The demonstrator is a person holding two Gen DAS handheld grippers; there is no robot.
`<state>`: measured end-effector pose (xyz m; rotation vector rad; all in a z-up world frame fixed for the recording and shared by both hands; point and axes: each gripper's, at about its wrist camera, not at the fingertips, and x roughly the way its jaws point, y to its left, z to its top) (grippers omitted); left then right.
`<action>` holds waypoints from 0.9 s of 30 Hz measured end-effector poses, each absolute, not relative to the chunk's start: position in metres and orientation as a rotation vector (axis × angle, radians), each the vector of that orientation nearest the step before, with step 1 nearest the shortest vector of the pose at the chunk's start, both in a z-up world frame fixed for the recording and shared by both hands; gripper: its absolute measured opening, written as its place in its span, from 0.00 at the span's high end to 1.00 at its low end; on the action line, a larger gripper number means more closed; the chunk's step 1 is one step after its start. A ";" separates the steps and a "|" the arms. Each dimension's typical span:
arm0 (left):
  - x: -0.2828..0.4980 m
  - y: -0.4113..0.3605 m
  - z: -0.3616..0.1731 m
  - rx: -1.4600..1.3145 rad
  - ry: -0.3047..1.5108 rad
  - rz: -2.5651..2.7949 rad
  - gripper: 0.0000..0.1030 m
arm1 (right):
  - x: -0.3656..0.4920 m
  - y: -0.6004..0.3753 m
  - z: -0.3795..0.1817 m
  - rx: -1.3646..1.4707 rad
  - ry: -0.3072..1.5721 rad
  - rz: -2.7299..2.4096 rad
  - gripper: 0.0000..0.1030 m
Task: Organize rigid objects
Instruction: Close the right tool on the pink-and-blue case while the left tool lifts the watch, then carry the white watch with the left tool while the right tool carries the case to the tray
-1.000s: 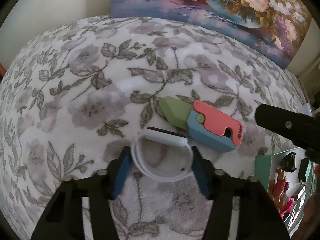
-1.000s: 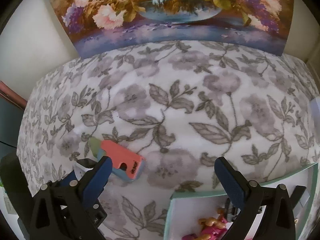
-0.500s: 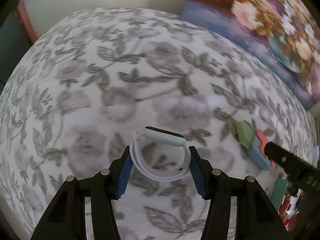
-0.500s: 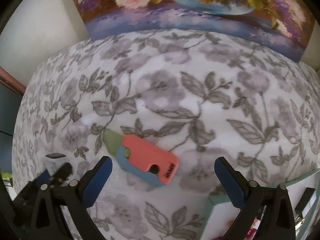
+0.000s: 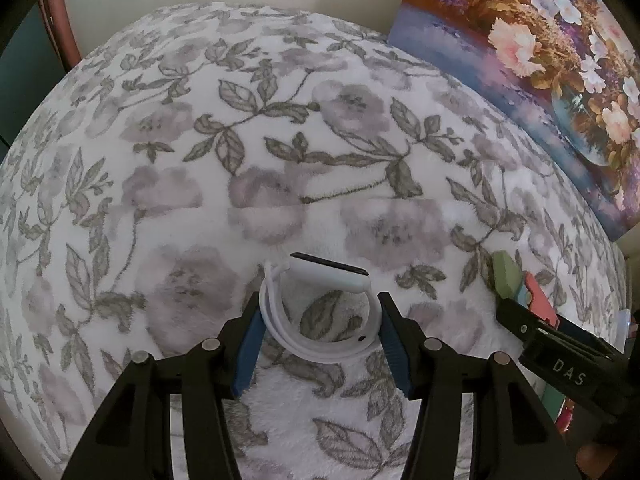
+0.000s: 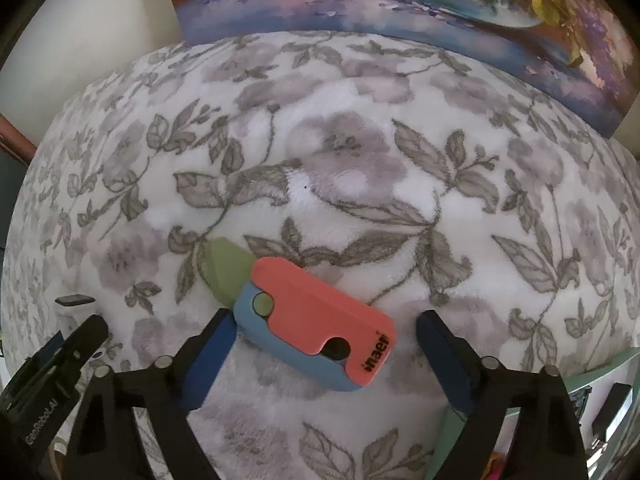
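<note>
A white smartwatch (image 5: pixel 320 312) with a looped band sits between the blue pads of my left gripper (image 5: pixel 318 332), which is shut on it and holds it above the floral blanket (image 5: pixel 280 160). A pink, blue and green toy knife (image 6: pixel 304 316) lies on the blanket (image 6: pixel 360 160), between the wide-open fingers of my right gripper (image 6: pixel 324 344); the pads stand clear of it. The toy knife also shows at the right of the left wrist view (image 5: pixel 520 288), partly behind the right gripper's finger. The watch's dark face peeks at the left of the right wrist view (image 6: pixel 74 301).
A floral painting (image 6: pixel 400 0) leans against the wall at the back. A teal-rimmed white box (image 6: pixel 608 396) with small dark and coloured items sits at the lower right of the right wrist view. A reddish frame edge (image 5: pixel 60 20) stands at the far left.
My left gripper has carried the watch left, away from the toy knife. My right gripper has moved left and closer, so the toy knife now lies between its open fingers.
</note>
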<state>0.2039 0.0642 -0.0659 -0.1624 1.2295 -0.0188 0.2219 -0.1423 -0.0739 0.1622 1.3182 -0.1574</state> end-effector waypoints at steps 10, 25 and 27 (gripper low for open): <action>0.203 0.059 -0.067 -0.147 1.238 -0.022 0.45 | 0.220 -0.129 -0.068 0.127 1.295 -0.149 0.31; 0.176 0.047 -0.023 -0.061 1.188 -0.014 0.45 | 0.166 -0.137 -0.024 0.207 1.242 -0.111 0.31; 0.168 0.044 -0.013 -0.065 1.176 -0.019 0.45 | 0.153 -0.139 -0.012 0.217 1.229 -0.106 0.31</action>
